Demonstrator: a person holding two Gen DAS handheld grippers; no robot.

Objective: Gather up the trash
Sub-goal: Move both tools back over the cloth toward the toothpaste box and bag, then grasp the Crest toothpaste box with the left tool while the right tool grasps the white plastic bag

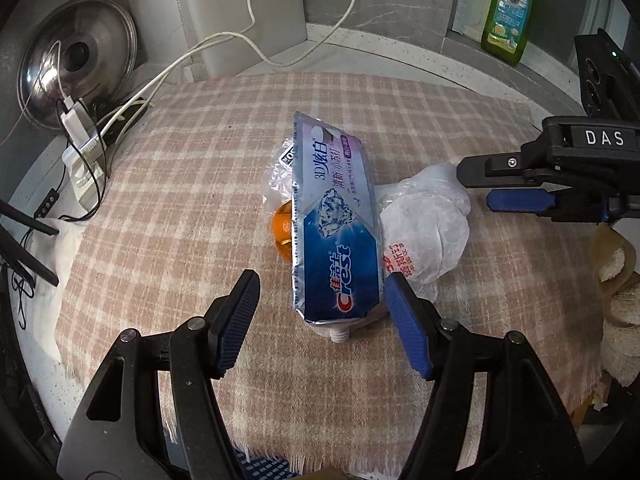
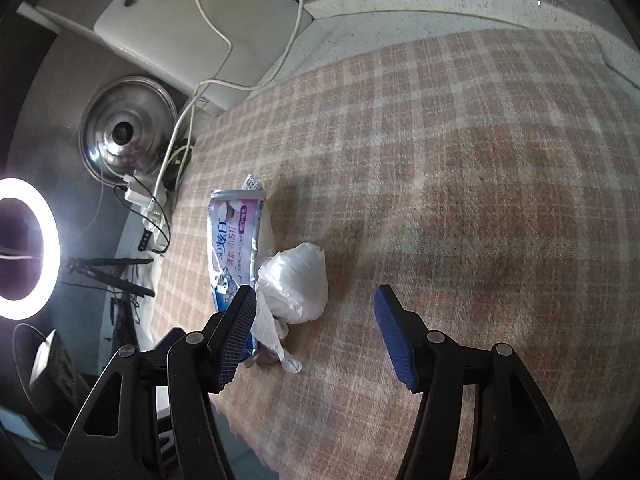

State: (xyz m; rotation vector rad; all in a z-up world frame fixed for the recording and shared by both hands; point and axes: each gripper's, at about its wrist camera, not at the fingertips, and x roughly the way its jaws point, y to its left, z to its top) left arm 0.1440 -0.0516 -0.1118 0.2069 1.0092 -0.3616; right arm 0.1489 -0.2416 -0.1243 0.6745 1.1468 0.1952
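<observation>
Glossy flattened toothpaste tube beside crinkled white plastic bag on checked cloth

A glossy, foil-like toothpaste tube, its printed skin creased and shiny, lies on a woven plaid cloth with a matt, slightly fuzzy weave and frayed fringe at the lower edge. To the tube's right sits a crumpled white plastic bag, thin and translucent; clear crinkled wrapping shows at its left. At upper left leans a polished metal pot lid, mirror-bright. A translucent green plastic bottle stands at upper right on speckled stone-like counter. The left gripper wears matt black plastic with ribbed blue pads.
</observation>
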